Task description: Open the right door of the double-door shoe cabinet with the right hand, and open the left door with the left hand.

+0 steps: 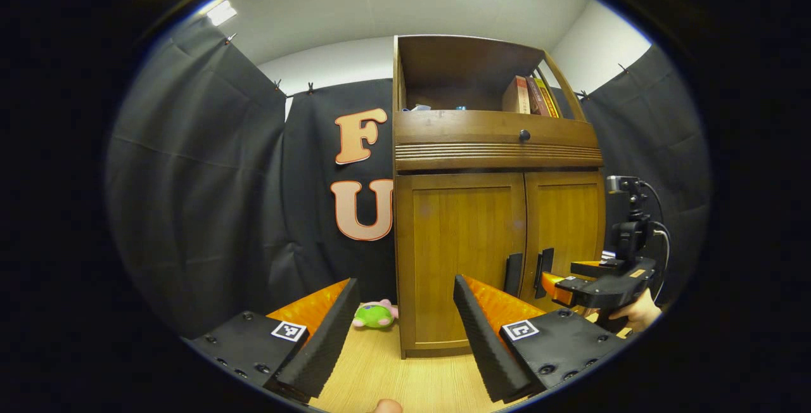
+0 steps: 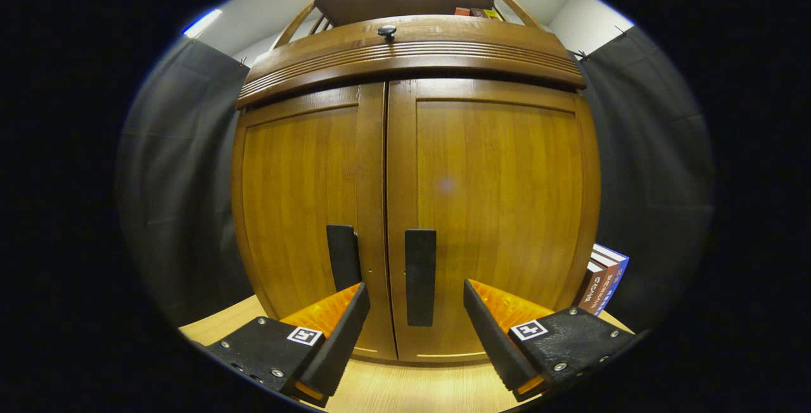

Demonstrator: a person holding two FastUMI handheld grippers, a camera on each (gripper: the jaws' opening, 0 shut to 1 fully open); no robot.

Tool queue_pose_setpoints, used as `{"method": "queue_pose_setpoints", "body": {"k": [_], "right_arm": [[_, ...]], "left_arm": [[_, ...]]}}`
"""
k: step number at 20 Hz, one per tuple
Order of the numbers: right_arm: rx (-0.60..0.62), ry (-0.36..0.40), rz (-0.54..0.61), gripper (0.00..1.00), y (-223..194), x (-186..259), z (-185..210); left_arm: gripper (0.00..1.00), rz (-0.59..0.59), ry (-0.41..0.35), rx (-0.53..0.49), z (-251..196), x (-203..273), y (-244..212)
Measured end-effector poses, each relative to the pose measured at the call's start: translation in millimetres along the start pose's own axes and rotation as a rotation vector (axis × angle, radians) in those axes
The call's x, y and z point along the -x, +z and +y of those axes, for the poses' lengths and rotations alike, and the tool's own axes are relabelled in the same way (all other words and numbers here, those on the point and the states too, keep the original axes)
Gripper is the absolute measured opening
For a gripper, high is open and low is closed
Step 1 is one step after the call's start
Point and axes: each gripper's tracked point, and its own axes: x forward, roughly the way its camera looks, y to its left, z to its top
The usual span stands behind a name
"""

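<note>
Cabinet (image 2: 412,197) at frame centre, both doors shut. Right gripper (image 2: 415,311) jaws open, straddling the right handle (image 2: 420,277). Left gripper (image 1: 402,330) jaws open, back from the left door (image 1: 459,254).

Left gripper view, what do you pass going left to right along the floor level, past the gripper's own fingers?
Green plush toy → cabinet's left door → left door handle → right door handle → right gripper → the hand holding it.

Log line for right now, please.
doors: both closed | right tool: open, framing right handle | left tool: open, back
</note>
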Motion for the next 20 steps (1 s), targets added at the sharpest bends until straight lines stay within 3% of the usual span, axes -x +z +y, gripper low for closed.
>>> {"method": "queue_pose_setpoints", "body": {"k": [2,3,4,5,6,7,9,10,11,12,13,14,15,17,20], "right_arm": [[0.003,-0.011,-0.007,0.91,-1,-11,-2],[0.005,-0.018,-0.008,0.77,-2,-16,-3],[0.007,-0.022,-0.016,0.87,-2,-20,-4],[0.003,-0.031,-0.018,0.72,-2,-23,-6],[-0.003,-0.034,-0.019,0.93,-2,-26,-6],[-0.01,-0.032,-0.016,0.76,-4,-28,-6],[-0.023,-0.023,-0.003,0.82,-8,-32,-5],[-0.027,-0.023,0.0,0.69,-8,-33,-5],[-0.026,-0.035,0.001,0.66,-10,-35,-7],[-0.021,-0.047,0.003,0.54,-10,-36,-10],[-0.018,-0.057,0.004,0.6,-12,-37,-12],[-0.02,-0.062,0.012,0.47,-14,-39,-14],[-0.026,-0.057,0.025,0.63,-16,-38,-14],[-0.064,-0.038,0.044,0.33,-20,-38,-9],[-0.066,-0.032,0.038,0.37,-18,-37,-8]], "left_arm": [[0.96,0.008,-0.006,0.004,2,-2,-5],[0.96,0.01,-0.007,0.004,4,-3,-6],[0.96,0.01,-0.005,0.003,6,-5,-7],[0.96,0.009,0.001,0.003,8,-7,-8],[0.96,0.007,0.006,0.004,10,-8,-8],[0.95,0.003,0.009,0.004,11,-9,-9],[0.95,0.003,0.011,0.009,13,-7,-11],[0.95,0.004,0.011,0.01,12,-7,-11],[0.95,0.002,0.012,0.009,13,-8,-11],[0.95,0.001,0.014,0.009,13,-8,-10],[0.95,-0.001,0.014,0.009,13,-7,-11],[0.95,-0.001,0.014,0.008,13,-7,-11],[0.95,-0.001,0.014,0.007,12,-6,-12],[0.95,0.001,0.013,0.004,12,-5,-12],[0.96,-0.005,0.028,-0.003,15,-4,-10]]}}
